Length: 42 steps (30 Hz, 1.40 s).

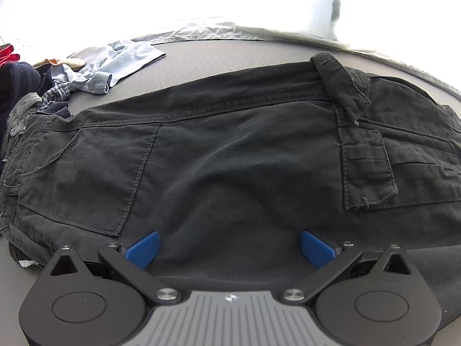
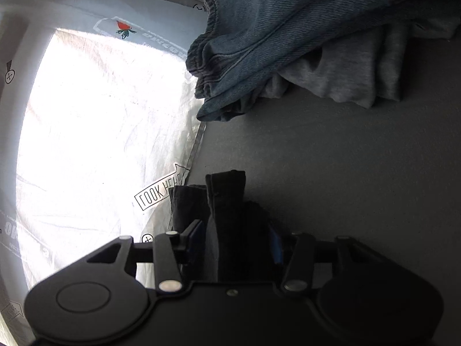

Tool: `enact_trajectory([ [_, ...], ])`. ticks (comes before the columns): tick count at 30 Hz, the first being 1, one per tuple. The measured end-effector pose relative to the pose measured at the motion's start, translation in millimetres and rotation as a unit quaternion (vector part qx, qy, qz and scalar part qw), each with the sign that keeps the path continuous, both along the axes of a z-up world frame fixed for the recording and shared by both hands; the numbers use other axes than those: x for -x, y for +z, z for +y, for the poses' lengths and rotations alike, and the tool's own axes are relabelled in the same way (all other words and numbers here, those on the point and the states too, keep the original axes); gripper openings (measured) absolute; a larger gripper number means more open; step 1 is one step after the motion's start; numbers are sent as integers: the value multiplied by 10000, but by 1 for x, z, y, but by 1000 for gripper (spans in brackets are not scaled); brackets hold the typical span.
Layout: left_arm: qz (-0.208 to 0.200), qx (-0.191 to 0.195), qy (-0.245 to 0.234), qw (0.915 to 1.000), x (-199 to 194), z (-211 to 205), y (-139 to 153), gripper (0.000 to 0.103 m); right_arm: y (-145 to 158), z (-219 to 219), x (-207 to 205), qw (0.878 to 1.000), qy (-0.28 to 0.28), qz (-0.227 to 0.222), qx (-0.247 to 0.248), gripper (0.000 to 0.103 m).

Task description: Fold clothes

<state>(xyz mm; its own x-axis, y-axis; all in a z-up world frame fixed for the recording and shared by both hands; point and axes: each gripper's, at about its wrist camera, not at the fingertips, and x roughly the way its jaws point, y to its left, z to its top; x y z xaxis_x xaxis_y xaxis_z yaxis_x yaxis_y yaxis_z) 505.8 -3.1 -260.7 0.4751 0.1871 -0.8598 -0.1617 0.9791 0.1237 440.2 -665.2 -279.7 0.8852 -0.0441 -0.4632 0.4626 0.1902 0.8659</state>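
Black trousers: lay folded flat across the grey table, filling the middle of the left wrist view, back pockets facing up.
Left gripper: hovered at the lower centre of that view over the trousers' near edge; jaws spread wide, blue pads apart with only flat cloth beneath them.
Right gripper: sat at the lower centre of the right wrist view; a folded end of dark cloth stood up between the jaws, which were partly spread. Whether the pads pressed on it could not be told.
Loose clothes: heaped at the left edge of the left wrist view.
Blue denim garment: lay at the upper right of the right wrist view, over grey cloth.
White sheet: lay at the left of that view, brightly lit.
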Motion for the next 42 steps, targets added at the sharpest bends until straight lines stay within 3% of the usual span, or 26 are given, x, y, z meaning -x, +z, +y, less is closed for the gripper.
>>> enact_trajectory([
  [4, 17, 5, 11, 10000, -1, 0, 0, 103, 18, 11, -16, 9939, 458, 487, 878, 41],
  [5, 5, 6, 17, 10000, -1, 0, 0, 103, 21, 16, -21, 9929, 471, 475, 981, 50],
  [6, -10, 8, 24, 10000, 0, 0, 0, 103, 25, 20, -26, 9919, 483, 462, 1083, 65],
  [8, -27, 12, 42, 10000, 0, 0, 0, 103, 28, 25, -34, 9922, 393, 454, 1092, 75],
  [9, -24, 12, 48, 10000, -1, 0, 0, 103, 27, 25, -38, 9937, 319, 440, 982, 71],
  [10, -19, 14, 52, 10000, -1, 0, 0, 103, 22, 22, -40, 9967, 292, 360, 671, 61],
  [11, -14, 18, 54, 10000, -1, 1, 0, 103, 17, 19, -43, 9988, 260, 264, 323, 29],
  [12, -11, 26, 53, 10000, -1, 1, 0, 103, 7, 16, -44, 9996, 179, 87, -178, 23],
  [14, -13, 42, 53, 10000, -1, 2, 0, 103, -6, 16, -41, 9951, -128, -355, -911, 19],
  [17, -25, 57, 68, 10000, -1, 2, 0, 103, 3, 29, -37, 9894, -175, -1011, -1029, 17],
  [19, -37, 80, 90, 9999, -1, 3, 0, 103, 9, 40, -38, 9745, -87, -1718, -1439, 17],
  [22, -31, 155, 128, 9998, -2, 5, -1, 103, 24, 67, -47, 9531, 244, -2392, -1839, 17],
  [27, -68, 221, 127, 9997, -1, 7, -2, 103, 37, 133, -65, 9155, 869, -2938, -2607, 17],
  [30, -108, 224, 124, 9996, -1, 7, -3, 103, 36, 189, -75, 9044, 1452, -2793, -2880, 17],
  [33, -154, 231, 114, 9995, 1, 7, -3, 103, 21, 249, -82, 9095, 2130, -2114, -2877, 17],
  [37, -212, 266, 91, 9994, 3, 9, -3, 103, -14, 306, -87, 9264, 3050, -666, -2104, 18],
  [39, -237, 291, 80, 9993, 3, 9, -4, 103, -6, 319, -88, 9297, 3336, -488, -1480, 16],
  [42, -298, 323, 78, 9990, 5, 10, -5, 103, -4, 319, -95, 9296, 3234, -259, -1748, 19],
])
